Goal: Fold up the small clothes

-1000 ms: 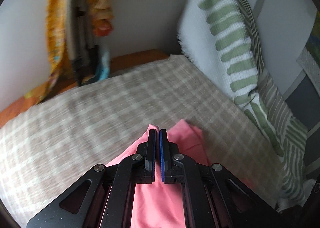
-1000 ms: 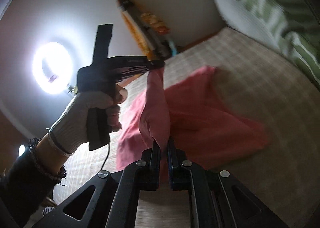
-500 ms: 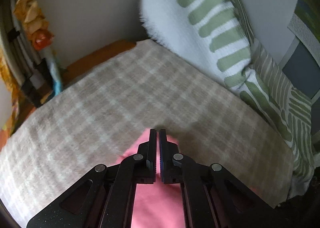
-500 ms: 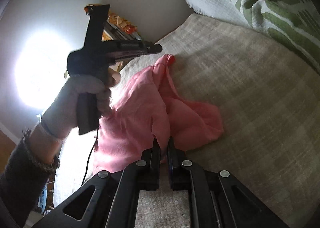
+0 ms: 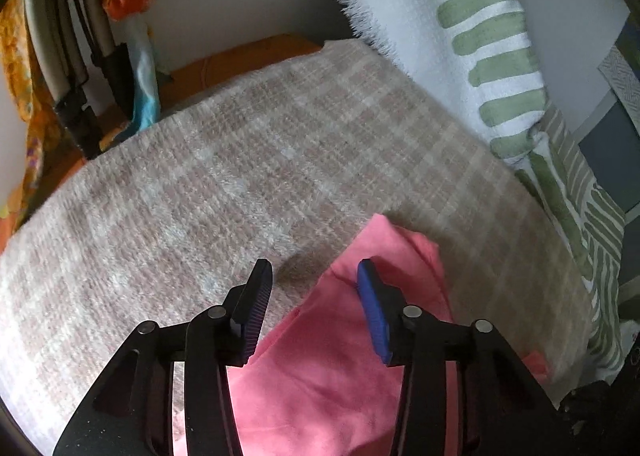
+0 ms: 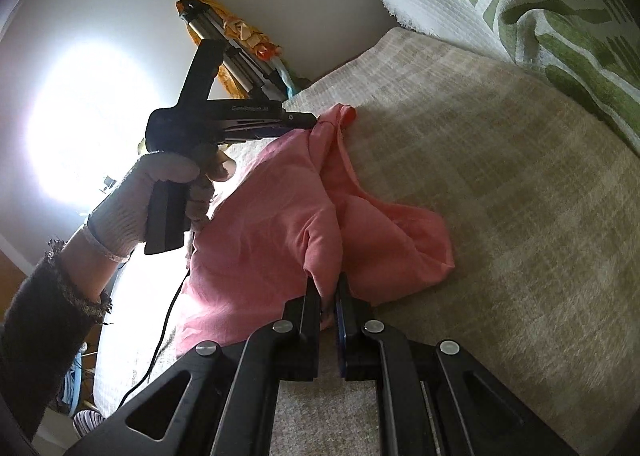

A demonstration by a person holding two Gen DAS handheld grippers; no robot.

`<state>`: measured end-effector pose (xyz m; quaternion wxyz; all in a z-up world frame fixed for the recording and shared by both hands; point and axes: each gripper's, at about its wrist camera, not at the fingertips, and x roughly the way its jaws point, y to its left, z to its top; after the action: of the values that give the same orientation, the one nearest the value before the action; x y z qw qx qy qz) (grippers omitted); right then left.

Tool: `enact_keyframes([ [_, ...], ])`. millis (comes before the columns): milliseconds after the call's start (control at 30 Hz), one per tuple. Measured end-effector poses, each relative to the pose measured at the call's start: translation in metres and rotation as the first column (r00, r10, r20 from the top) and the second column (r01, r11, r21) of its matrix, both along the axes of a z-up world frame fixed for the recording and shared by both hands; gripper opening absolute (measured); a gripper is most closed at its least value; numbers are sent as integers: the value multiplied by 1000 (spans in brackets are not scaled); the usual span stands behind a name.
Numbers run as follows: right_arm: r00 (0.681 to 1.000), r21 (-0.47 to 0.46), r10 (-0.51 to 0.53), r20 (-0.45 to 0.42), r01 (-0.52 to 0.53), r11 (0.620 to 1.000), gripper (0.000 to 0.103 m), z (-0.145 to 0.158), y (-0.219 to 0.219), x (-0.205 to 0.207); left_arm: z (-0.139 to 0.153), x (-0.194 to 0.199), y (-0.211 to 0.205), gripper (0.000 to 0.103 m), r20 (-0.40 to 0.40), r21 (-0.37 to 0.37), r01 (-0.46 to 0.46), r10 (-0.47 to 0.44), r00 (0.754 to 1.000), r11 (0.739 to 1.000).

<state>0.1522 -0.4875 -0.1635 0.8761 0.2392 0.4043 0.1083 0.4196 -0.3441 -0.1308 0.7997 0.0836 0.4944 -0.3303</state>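
Observation:
A small pink garment lies crumpled on the beige checked blanket. My left gripper hovers over its far corner, and its jaws are opening with no cloth pinched between the pads. Seen from the right wrist, the left gripper is held by a gloved hand, with its tip at the garment's raised corner. My right gripper is shut on a fold at the near edge of the pink garment, lifting it slightly off the blanket.
Green-and-white patterned pillows lean along the right side of the bed. A folded metal stand with orange fabric rests in the far corner. A bright round lamp glares at left, and a black cable hangs down.
The left gripper came down toward the blanket and its jaws opened, letting go of the pink corner. The right gripper sank with the cloth still gripped.

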Motion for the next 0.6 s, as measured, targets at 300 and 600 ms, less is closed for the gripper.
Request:
enact_keyframes([
  [300, 1000, -16, 5, -5, -5, 1000, 4, 3, 5, 0, 1, -9, 21, 36, -41, -56, -13, 11, 999, 998],
  [600, 1000, -75, -15, 5, 16, 997, 4, 13, 14, -4, 22, -23, 15, 0, 80, -93, 31, -24, 997, 995],
])
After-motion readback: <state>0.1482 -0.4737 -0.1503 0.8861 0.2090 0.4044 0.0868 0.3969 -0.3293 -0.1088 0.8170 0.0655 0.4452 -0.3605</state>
